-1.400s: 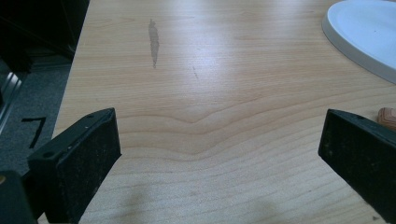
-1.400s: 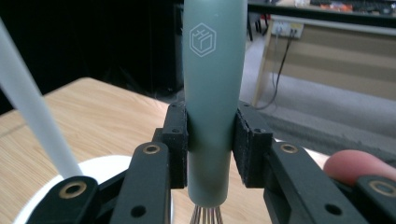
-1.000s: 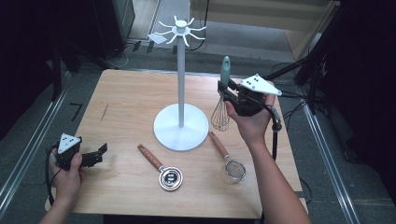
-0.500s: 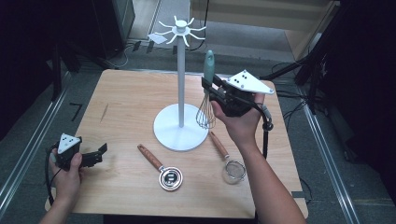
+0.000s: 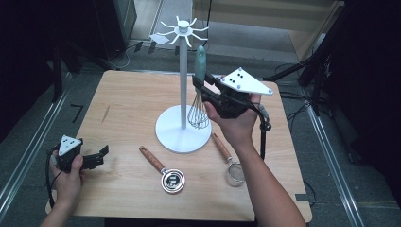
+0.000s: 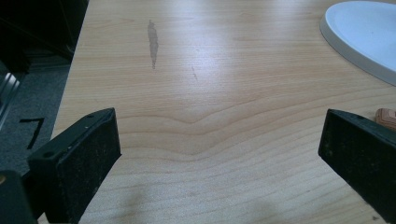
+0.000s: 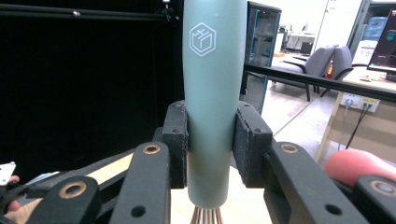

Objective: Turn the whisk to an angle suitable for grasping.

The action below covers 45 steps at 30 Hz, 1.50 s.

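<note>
Table point(image 5: 132, 109): light wood, rounded corners, dark streak in grain near far-left. On it: scoop point(image 5: 163, 171), brown wooden handle, round metal head, near front edge center; strainer point(image 5: 229, 161), brown handle, small mesh bowl, front right, handle angled twd far side. Scoop & strainer apart, not touching. Floor grey, metal rails L & R of table, cables behind. Beyond table in right gripper view: grey office chairs point(image 7: 327, 63), desk w/ monitor point(image 7: 385, 42), dark curtain on left
</note>
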### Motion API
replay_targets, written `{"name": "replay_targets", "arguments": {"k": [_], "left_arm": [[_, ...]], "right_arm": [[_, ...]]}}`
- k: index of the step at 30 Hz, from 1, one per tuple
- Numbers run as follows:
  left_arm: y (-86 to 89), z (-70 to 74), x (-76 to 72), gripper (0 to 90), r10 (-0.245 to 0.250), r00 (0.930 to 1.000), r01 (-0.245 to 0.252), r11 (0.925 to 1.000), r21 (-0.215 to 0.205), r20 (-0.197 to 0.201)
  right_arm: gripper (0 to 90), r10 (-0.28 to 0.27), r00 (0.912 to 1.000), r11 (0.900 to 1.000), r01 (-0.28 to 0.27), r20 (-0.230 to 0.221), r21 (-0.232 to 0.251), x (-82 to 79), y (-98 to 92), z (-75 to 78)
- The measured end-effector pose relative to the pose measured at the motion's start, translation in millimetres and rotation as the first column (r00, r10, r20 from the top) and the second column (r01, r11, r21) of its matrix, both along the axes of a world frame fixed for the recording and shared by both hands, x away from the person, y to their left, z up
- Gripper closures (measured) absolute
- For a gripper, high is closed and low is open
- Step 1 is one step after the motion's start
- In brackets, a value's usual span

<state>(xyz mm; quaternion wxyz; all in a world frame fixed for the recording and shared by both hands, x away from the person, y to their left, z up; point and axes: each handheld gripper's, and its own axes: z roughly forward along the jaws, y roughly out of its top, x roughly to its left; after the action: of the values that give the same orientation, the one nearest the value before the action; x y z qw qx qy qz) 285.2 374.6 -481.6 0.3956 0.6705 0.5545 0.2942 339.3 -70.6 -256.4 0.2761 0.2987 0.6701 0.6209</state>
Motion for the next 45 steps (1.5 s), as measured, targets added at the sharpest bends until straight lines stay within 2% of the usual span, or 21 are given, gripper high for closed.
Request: {"name": "replay_targets", "arguments": {"k": [5,10,27,37,45], "left_arm": [[0.0,0.0,-0.1,0.0,0.000,1.0000,0.000,1.0000,0.000,0.001],[0.1,0.0,0.0,0.0,-0.001,1.0000,0.001,1.0000,0.000,0.000],[0.4,-0.1,-0.1,0.0,-0.001,1.0000,0.001,1.0000,-0.004,0.002],[0.5,0.0,-0.1,0.0,-0.002,1.0000,0.002,1.0000,-0.002,0.002],[0.5,-0.1,-0.1,0.0,-0.001,1.0000,0.001,1.0000,-0.004,0.003]], "right_arm": [[70.5,0.017,0.9998,1.000,-0.018,0.014,0.024,-2.0,3.8,2.3],[70.5,0.030,0.9993,0.999,-0.031,0.020,0.022,-3.4,7.1,3.9],[70.5,0.040,0.9990,0.999,-0.040,-0.019,0.017,5.9,18.0,10.4],[70.5,0.039,0.9981,0.999,-0.038,-0.048,0.007,11.9,19.6,7.4],[70.5,0.032,0.9983,0.999,-0.032,-0.049,0.004,16.3,21.1,7.7]]}}
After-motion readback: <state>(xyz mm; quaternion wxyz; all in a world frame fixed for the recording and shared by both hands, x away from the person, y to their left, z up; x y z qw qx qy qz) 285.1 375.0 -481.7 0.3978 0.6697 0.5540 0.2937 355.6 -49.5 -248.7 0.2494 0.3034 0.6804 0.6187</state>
